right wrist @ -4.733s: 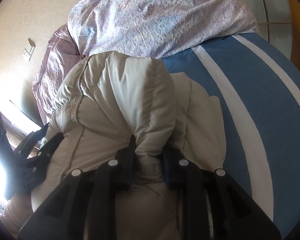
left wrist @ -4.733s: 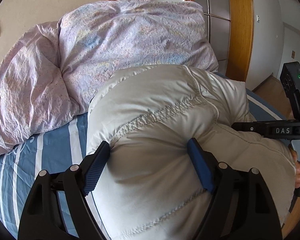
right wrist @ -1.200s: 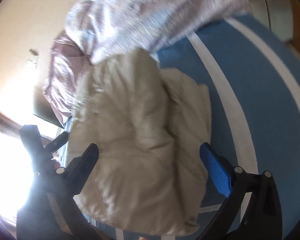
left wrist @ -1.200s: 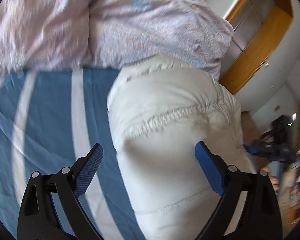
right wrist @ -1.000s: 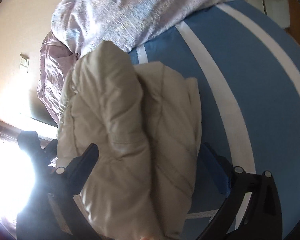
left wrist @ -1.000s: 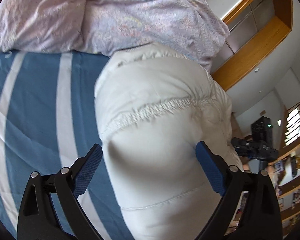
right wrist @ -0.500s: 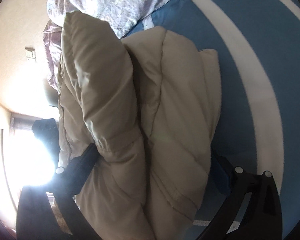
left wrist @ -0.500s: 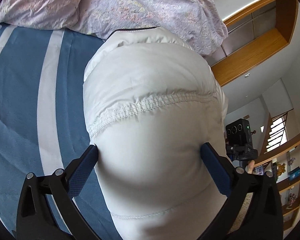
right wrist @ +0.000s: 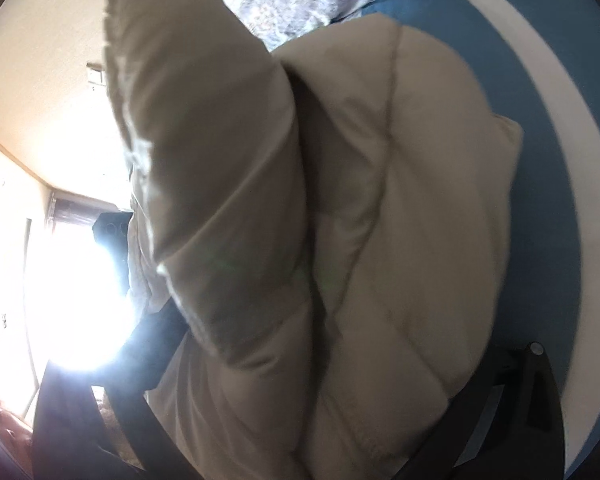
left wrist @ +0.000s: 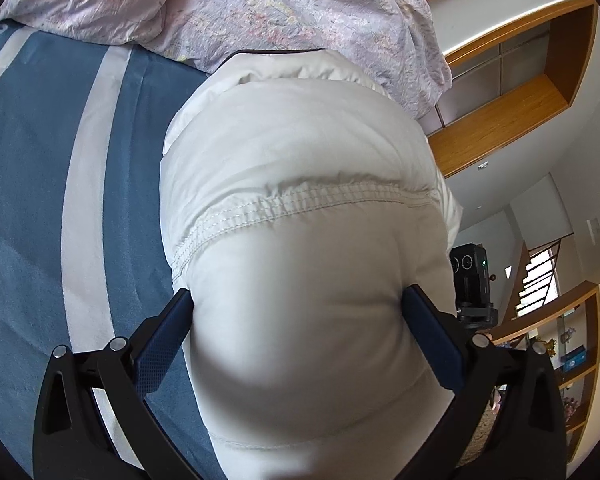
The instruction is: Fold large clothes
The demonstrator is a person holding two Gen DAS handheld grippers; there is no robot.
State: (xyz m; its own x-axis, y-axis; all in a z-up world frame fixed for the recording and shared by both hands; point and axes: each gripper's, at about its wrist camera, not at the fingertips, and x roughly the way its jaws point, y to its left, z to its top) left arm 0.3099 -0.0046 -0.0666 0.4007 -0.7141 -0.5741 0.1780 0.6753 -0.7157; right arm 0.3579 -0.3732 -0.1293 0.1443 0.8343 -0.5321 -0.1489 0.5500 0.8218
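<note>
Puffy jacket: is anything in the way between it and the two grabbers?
Nothing visible is. The puffy jacket already bulges between the left gripper's wide-apart blue pads, touching both. It also fills the right gripper's view, pressed close between its spread arms, though those fingertips are hidden.

Home bedroom: bed w/ blue striped sheet (left wrist: pixel 32 168), crumpled floral duvet (left wrist: pixel 260 12), wood-framed wardrobe (left wrist: pixel 512 92).

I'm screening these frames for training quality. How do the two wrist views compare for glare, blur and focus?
Left wrist view: evenly lit, the puffy jacket sharp at its stitched seam but soft nearest the lens, between the left gripper pads. Right wrist view: window glare blows out the left side, the jacket looks dim and motion-smeared, and the right gripper fingers are mostly buried.
</note>
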